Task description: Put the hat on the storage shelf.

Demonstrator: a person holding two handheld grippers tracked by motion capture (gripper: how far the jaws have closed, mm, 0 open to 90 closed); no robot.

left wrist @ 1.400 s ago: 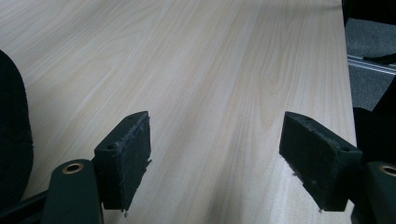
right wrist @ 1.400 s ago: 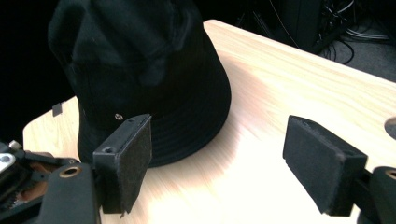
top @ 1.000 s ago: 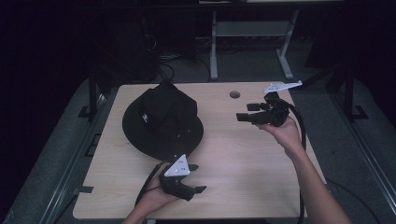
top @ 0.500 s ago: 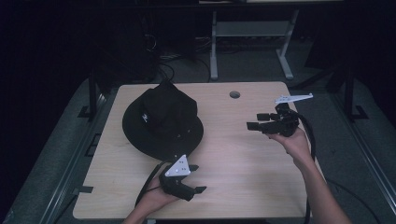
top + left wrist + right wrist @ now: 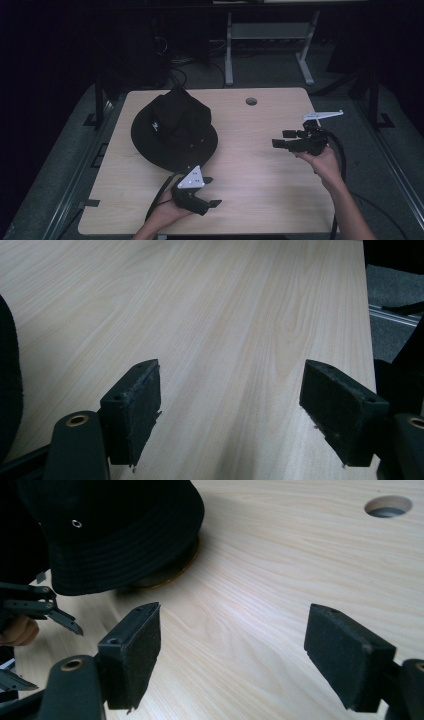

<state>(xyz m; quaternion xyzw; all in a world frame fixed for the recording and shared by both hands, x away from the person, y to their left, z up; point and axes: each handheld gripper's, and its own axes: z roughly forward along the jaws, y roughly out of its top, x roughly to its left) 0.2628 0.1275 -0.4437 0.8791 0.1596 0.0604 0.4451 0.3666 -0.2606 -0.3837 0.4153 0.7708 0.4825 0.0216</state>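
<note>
A black bucket hat (image 5: 172, 132) with a small white logo lies on the left half of the wooden table (image 5: 260, 180). My left gripper (image 5: 212, 191) rests low near the front edge, just right of the hat's brim, open over bare wood (image 5: 232, 385); the brim's edge (image 5: 7, 390) shows at the left of its view. My right gripper (image 5: 282, 138) hovers over the table's right side and points left toward the hat, open with nothing between its fingers (image 5: 232, 645). In the right gripper view a brown rounded edge (image 5: 170, 572) peeks out under the hat (image 5: 115, 530).
A round cable hole (image 5: 251, 101) sits near the table's far edge, also seen in the right gripper view (image 5: 388, 505). A white table frame (image 5: 265, 30) and cables stand on the dark floor behind. Cables trail from both grippers off the front and right edges.
My right gripper has drawn back toward the person and to the right, farther from the hat. The left gripper and the hat have not moved.
</note>
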